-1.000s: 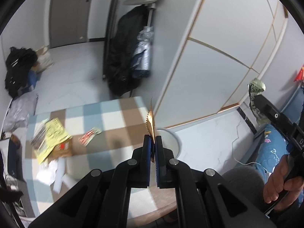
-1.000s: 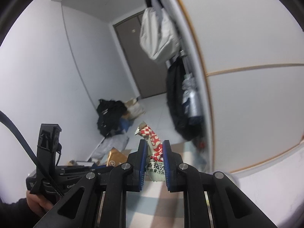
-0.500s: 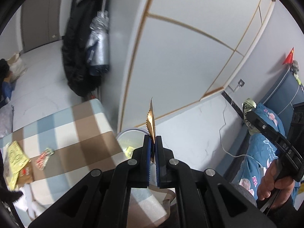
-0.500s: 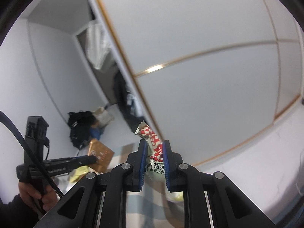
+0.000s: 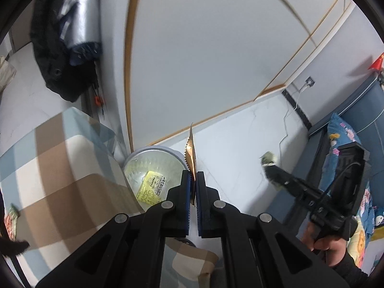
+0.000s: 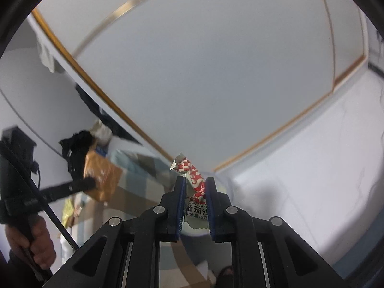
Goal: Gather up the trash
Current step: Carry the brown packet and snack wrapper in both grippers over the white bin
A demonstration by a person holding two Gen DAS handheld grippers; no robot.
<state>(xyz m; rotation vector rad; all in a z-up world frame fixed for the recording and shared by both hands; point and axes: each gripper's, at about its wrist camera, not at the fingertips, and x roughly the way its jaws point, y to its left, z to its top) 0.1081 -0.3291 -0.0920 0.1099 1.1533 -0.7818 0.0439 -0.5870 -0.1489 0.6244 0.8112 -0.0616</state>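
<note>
Left gripper (image 5: 193, 180) clamped tight on a thin gold-brown wrapper (image 5: 191, 153), seen edge-on from the left wrist, serrated edge to the left, standing up between the blue pads (image 5: 188, 192). Seen broadside from the right wrist as an orange-brown packet with pale print, too blurred to read. Held just above the right rim of a round bin (image 5: 153, 150) lined with clear plastic.

In the bin, one yellow packet (image 5: 152, 188) with black print and a small cartoon figure; text too small to read. Bin on the white floor (image 5: 240, 148), tight against the corner of a checked cloth (image 5: 60, 158) in brown, cream and pale blue, and close to the white wardrobe panel with gold trim (image 5: 204, 60). One small red-and-green wrapper (image 5: 10, 218) near the left edge of the cloth, blurred.

Right gripper (image 6: 194, 187) narrowly parted, pads pressed on a crumpled sachet (image 6: 192, 175): red-and-white pattern above, white below with black Chinese characters, "番茄沙" legible, a line of smaller print under it ending in "克". Latin capitals above partly hidden by the pad. Sachet top poking out above the fingertips, bottom serrated edge hanging between the fingers. From the left wrist, this gripper appears at right, over the floor well right of the bin, gripped by a hand (image 5: 328, 247) in a dark sleeve.

Dark coat (image 5: 57, 55) and a silver-grey item hanging at upper left. Blue patterned bedding (image 5: 345, 139) at far right. Small red flag (image 5: 376, 63) on the wall above it.
</note>
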